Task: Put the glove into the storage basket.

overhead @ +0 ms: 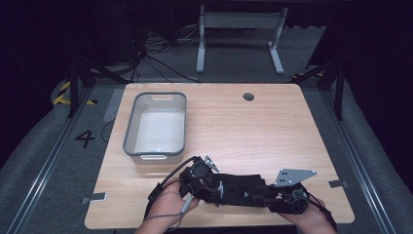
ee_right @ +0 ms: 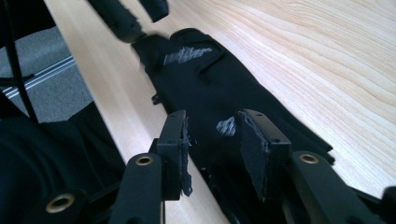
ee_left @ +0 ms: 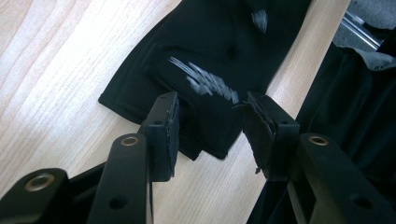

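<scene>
A black cloth item (overhead: pixel 241 187) with white print lies flat near the table's front edge, stretched left to right between my two grippers. My left gripper (overhead: pixel 213 186) stands open at its left end. In the left gripper view the gripper (ee_left: pixel 208 100) has a jaw on either side of a corner of the cloth (ee_left: pixel 210 42), without pinching it. At the cloth's right end my right gripper (overhead: pixel 271 195) is open too. In the right gripper view that gripper (ee_right: pixel 212 119) hovers low over the cloth (ee_right: pixel 196 74), with the left gripper's jaw tips farther off at the cloth's far end.
An empty grey tub (overhead: pixel 156 124) stands at the table's back left. A round cable hole (overhead: pixel 248 96) sits near the far edge. The wooden tabletop (overhead: pixel 272 136) stretches bare at centre and right. The front edge runs just beside the cloth.
</scene>
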The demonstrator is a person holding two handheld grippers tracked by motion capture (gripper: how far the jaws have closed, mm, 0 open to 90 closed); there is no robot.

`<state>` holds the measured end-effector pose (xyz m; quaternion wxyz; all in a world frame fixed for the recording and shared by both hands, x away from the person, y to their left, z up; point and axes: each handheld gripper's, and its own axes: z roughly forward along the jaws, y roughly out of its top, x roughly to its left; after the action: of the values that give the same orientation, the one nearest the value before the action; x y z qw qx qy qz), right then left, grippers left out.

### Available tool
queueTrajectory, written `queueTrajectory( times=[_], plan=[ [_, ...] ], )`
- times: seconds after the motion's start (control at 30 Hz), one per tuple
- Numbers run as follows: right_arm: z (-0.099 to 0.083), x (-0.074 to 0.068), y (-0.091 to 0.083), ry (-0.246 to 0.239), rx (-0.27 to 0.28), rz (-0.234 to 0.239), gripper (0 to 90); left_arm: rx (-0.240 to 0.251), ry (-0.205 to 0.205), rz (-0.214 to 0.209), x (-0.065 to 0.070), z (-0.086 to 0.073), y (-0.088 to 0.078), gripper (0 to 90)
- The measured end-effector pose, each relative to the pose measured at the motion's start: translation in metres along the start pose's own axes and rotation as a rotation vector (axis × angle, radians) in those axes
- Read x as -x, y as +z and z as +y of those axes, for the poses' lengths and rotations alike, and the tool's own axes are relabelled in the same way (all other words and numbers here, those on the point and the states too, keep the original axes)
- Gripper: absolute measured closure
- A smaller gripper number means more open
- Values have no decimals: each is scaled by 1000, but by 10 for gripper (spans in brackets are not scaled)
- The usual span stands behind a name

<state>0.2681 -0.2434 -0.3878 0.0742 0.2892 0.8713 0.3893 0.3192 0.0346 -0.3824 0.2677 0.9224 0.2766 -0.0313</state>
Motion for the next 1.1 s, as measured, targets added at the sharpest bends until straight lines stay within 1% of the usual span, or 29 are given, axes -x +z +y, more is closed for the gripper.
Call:
queueTrajectory(
  times=[0.03, 0.07, 0.1, 0.2, 0.23, 0.27, 0.3, 0.33, 0.37, 0.4, 0.43, 0.47, 0.5, 0.53, 0.57, 0.63, 0.67, 0.7, 0.73, 0.77, 0.8, 0.83, 0.87, 0.93, 0.97, 1.0, 1.07, 1.1],
  plan=[
    [0, 0, 0, 0, 0, 0, 616, -1, 1, -5, -1, 0, 0, 559],
    [1, 0, -5, -1, 21, -6, 616, 1, 2, -2, -1, 0, -1, 558],
    [1, 0, -5, -1, 21, -6, 616, 6, -3, 1, -1, 0, -1, 558],
    [2, 8, -9, 13, 30, -26, 608, 29, -1, 14, -1, 1, -3, 553],
    [1, 17, -11, 33, 38, -42, 600, 49, -6, 23, -2, 1, -5, 552],
    [1, 17, -11, 33, 38, -42, 600, 49, -6, 23, -2, 1, -5, 551],
    [0, 22, -13, 47, 40, -52, 599, 58, -9, 26, -3, 1, -6, 551],
    [-4, 35, -15, 68, 42, -84, 586, 70, -12, 35, -4, 1, -7, 550],
    [-4, 35, -15, 68, 42, -84, 586, 75, -13, 41, -5, 1, -7, 550],
    [-5, 39, -16, 73, 38, -101, 582, 78, -15, 46, -6, 1, -6, 550],
    [-9, 51, -16, 93, 16, -124, 575, 78, -16, 46, -7, 1, -6, 549],
    [-11, 56, -15, 111, 7, -118, 573, 65, -19, 48, -9, 2, -2, 548],
    [-13, 60, -15, 126, -5, -119, 571, 65, -19, 48, -9, 2, -2, 548],
    [-13, 60, -15, 126, -5, -119, 571, 58, -21, 49, -10, 2, -1, 548],
    [-18, 63, -13, 131, -26, -114, 558, 51, -29, 48, -12, 2, 3, 546],
    [-19, 63, -13, 126, -36, -109, 555, 50, -36, 47, -14, 2, 5, 545],
    [-21, 63, -11, 122, -52, -106, 555, 48, -39, 49, -15, 2, 7, 542],
    [-23, 63, -10, 113, -67, -114, 555, 46, -42, 54, -17, 2, 8, 540],
    [-27, 64, -8, 116, -96, -108, 557, 44, -47, 71, -21, 2, 11, 539],
    [-28, 64, -7, 122, -104, -100, 556, 44, -47, 71, -21, 2, 11, 539],
    [-30, 64, -6, 123, -112, -93, 556, 39, -57, 66, -25, 3, 13, 535],
    [-31, 63, -5, 121, -125, -87, 556, 39, -57, 66, -25, 3, 13, 532],
    [-31, 63, -5, 121, -125, -87, 556, 36, -57, 68, -26, 3, 14, 532],
    [-33, 60, -2, 104, -159, -80, 557, 25, -68, 63, -31, 3, 18, 529],
    [-34, 59, -1, 101, -175, -74, 559, 25, -68, 63, -31, 3, 18, 529],
    [-34, 59, -1, 101, -175, -74, 559, 22, -70, 62, -33, 3, 19, 529],
    [-36, 58, 2, 99, -201, -65, 560, 10, -79, 53, -35, 3, 20, 529],
    [-39, 58, 5, 110, -232, -63, 568, 1, -82, 42, -36, 2, 21, 535]
  ],
)
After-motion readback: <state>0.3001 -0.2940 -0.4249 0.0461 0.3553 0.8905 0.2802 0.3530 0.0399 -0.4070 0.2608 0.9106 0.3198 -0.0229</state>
